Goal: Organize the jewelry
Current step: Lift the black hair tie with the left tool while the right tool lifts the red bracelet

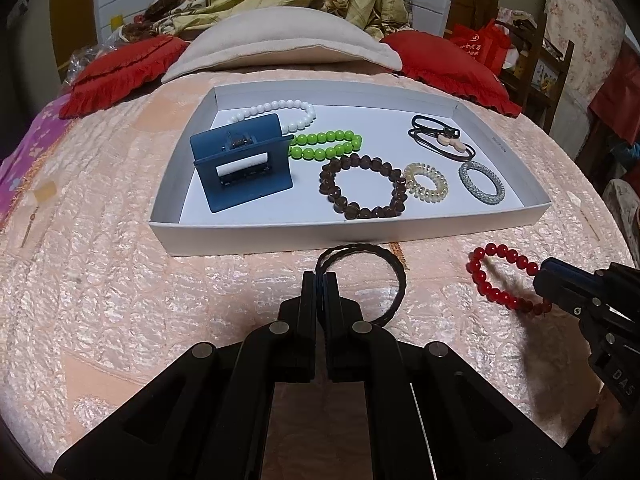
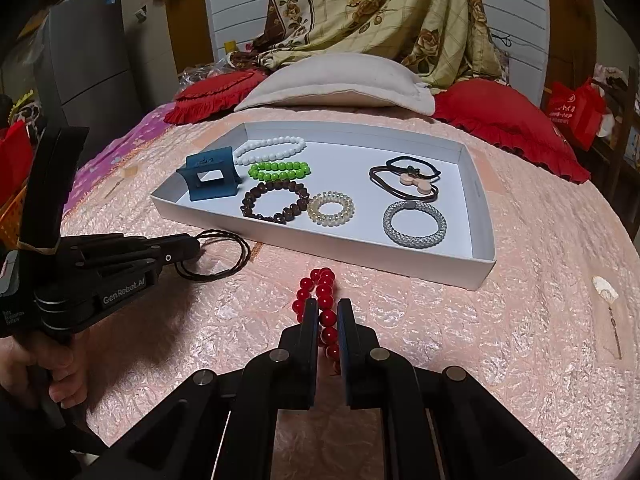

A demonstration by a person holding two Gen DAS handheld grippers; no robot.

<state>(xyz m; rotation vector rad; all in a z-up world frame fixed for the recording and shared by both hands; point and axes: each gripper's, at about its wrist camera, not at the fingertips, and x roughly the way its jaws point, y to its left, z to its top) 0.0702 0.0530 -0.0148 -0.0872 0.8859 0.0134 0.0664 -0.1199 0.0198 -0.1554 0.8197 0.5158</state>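
Observation:
A white tray lies on the pink bedspread and also shows in the right wrist view. It holds a blue hair claw, white, green and brown bead bracelets, a coil tie and hair ties. My left gripper is shut on a dark braided hair tie, in front of the tray; it also shows in the right wrist view. My right gripper is shut on a red bead bracelet, near the tray's front edge; the bracelet also shows in the left wrist view.
A beige pillow and red cushions lie behind the tray. A small white scrap lies on the bedspread at right. A red bag stands at far right.

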